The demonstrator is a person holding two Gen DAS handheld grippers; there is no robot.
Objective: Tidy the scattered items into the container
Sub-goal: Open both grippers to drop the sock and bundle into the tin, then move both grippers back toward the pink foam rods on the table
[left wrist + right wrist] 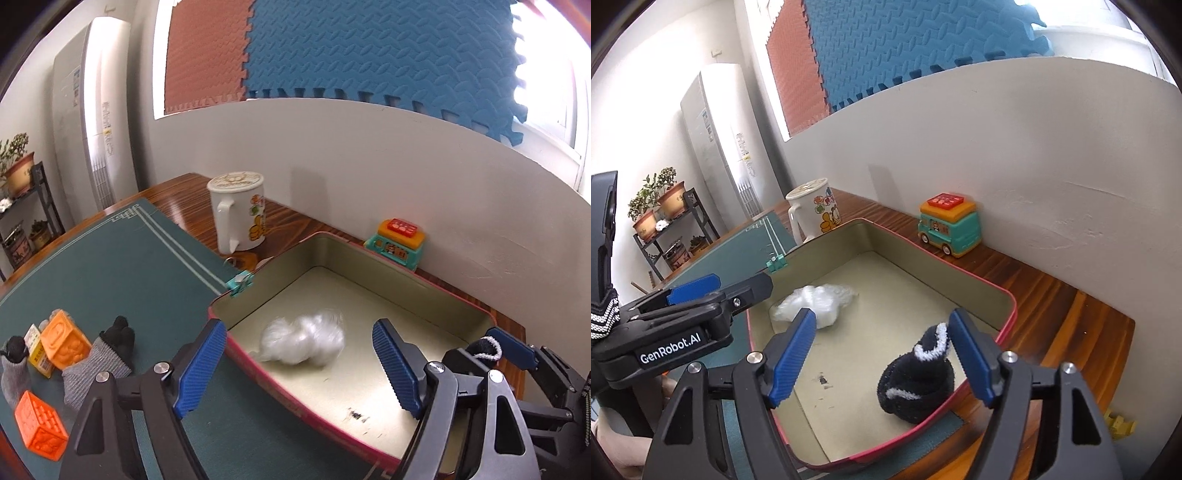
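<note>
Your left gripper (299, 373): jaws apart, empty, over tin (458, 295). White plastic wad (303, 341) inside, blurred, probably just landed.

Your right gripper (882, 362): jaws apart, black sock (918, 384) loose between pads, resting in tin.

Remaining: grey socks (98, 363), orange blocks (64, 341), left of left gripper, so left hand nearer. Only left wrist view shows them.

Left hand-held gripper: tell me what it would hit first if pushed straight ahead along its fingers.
Most likely the white plastic bag lying on the floor of the red-rimmed tin, centred between the open fingers of the left hand-held gripper; depth is uncertain.
</note>
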